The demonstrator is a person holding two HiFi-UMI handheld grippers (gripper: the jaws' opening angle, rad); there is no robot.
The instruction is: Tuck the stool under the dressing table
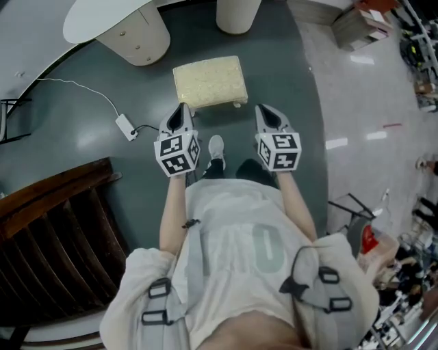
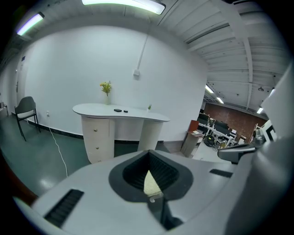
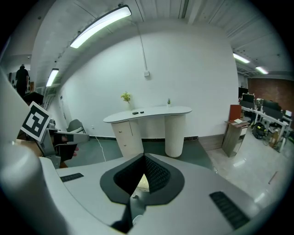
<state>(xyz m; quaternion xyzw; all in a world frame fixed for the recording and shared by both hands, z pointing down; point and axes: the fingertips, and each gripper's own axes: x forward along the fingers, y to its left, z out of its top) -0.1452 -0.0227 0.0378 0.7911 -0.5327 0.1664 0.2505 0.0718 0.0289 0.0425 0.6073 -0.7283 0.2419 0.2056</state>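
Observation:
A cream cushioned stool (image 1: 209,82) stands on the dark green floor, just in front of the white dressing table (image 1: 102,17). The table has a drawer pedestal (image 1: 137,37) and a round leg (image 1: 238,14). My left gripper (image 1: 182,108) is shut and empty, its tip at the stool's near left corner. My right gripper (image 1: 264,109) is also shut and empty, just off the near right corner. Whether either touches the stool I cannot tell. In the left gripper view a sliver of stool (image 2: 150,183) shows between the pads, with the table (image 2: 119,111) beyond. The right gripper view shows the same table (image 3: 147,112).
A white cable with a power adapter (image 1: 126,126) lies on the floor left of the stool. Dark slatted wooden furniture (image 1: 61,232) stands at the lower left. Boxes (image 1: 356,27) sit at the upper right on glossy grey floor. A black chair (image 2: 25,108) stands by the wall.

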